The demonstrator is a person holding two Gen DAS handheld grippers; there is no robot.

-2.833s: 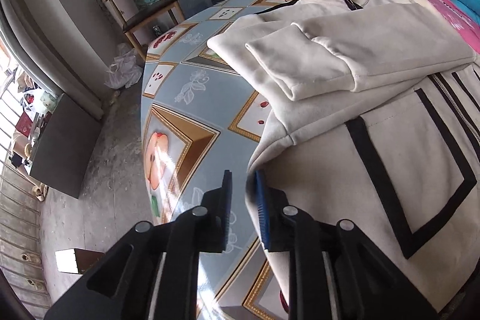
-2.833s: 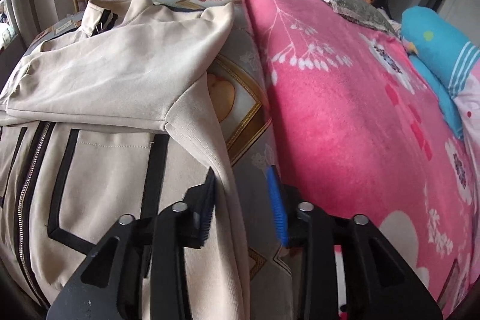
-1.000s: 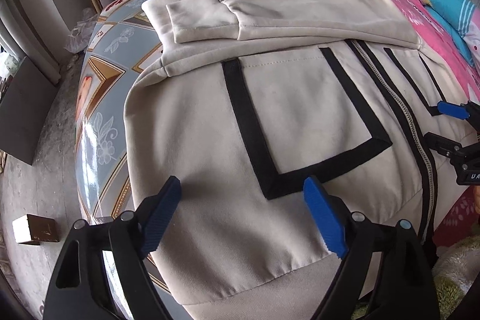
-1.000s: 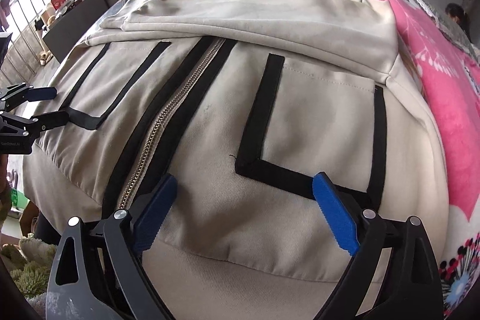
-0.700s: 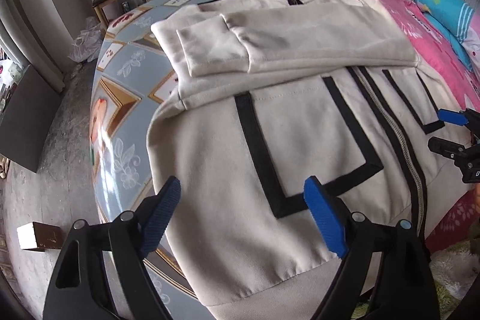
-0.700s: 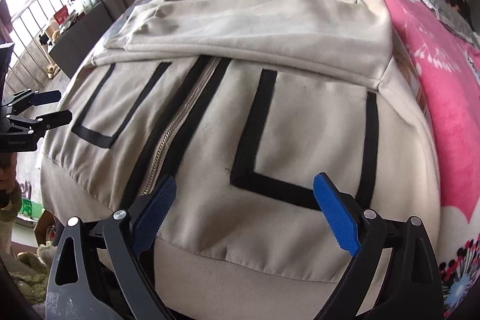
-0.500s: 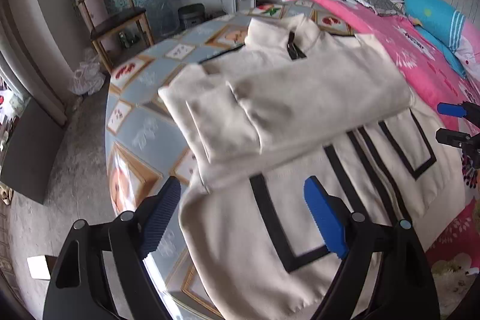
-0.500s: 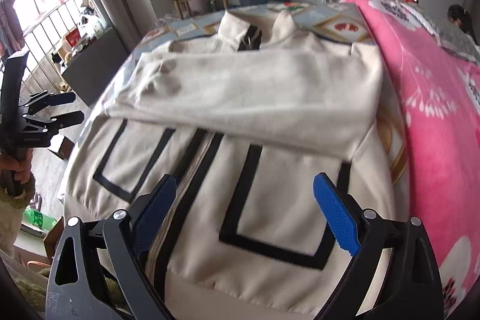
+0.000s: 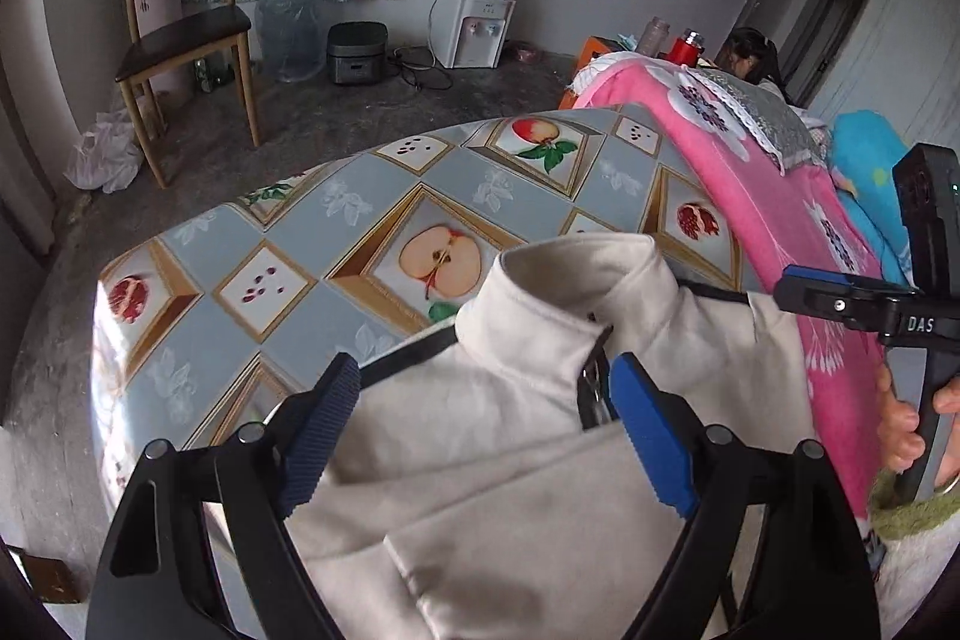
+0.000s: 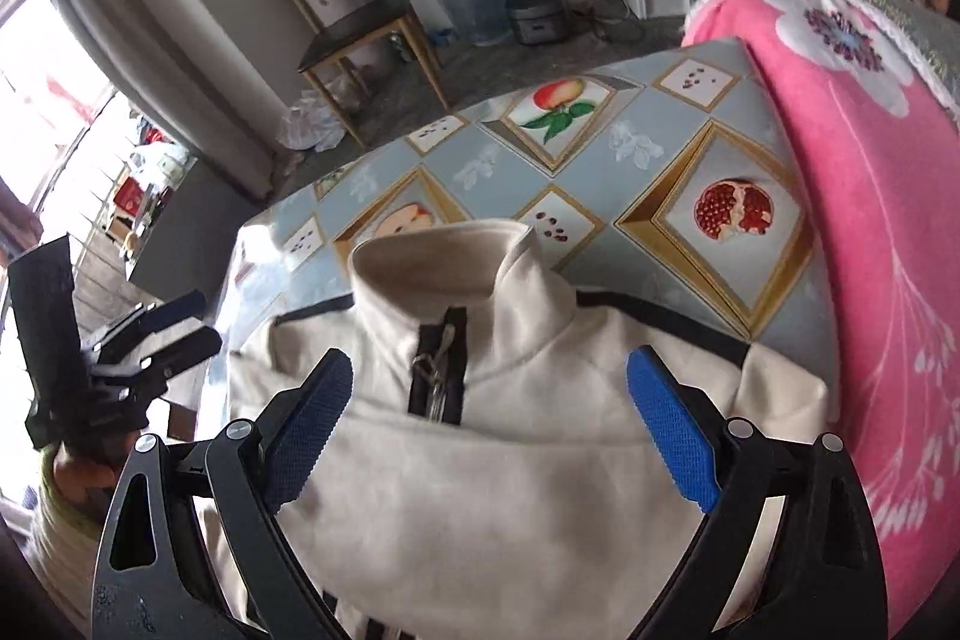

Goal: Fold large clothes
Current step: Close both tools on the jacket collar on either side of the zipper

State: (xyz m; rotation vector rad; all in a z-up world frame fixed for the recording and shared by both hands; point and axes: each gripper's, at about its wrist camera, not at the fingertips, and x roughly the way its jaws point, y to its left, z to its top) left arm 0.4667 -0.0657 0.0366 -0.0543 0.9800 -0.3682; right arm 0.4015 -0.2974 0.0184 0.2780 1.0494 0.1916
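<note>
We hold our left hand-held gripper (image 9: 486, 436) and right hand-held gripper (image 10: 489, 436) above the jacket (image 10: 510, 490). Both stand wide apart, gripping nothing. The jacket lies on the counter (image 9: 372, 214).

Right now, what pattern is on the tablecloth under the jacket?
Blue-grey tablecloth with gold-framed fruit pictures; clearest in the right wrist view.

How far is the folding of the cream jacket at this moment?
Done: the sleeves are folded across the chest of the cream jacket, just under the collar. In hand: nothing; the left gripper and right gripper both hang open above the collar end. Left: folding the body on the fruit-pattern table; its lower part is out of view.
</note>
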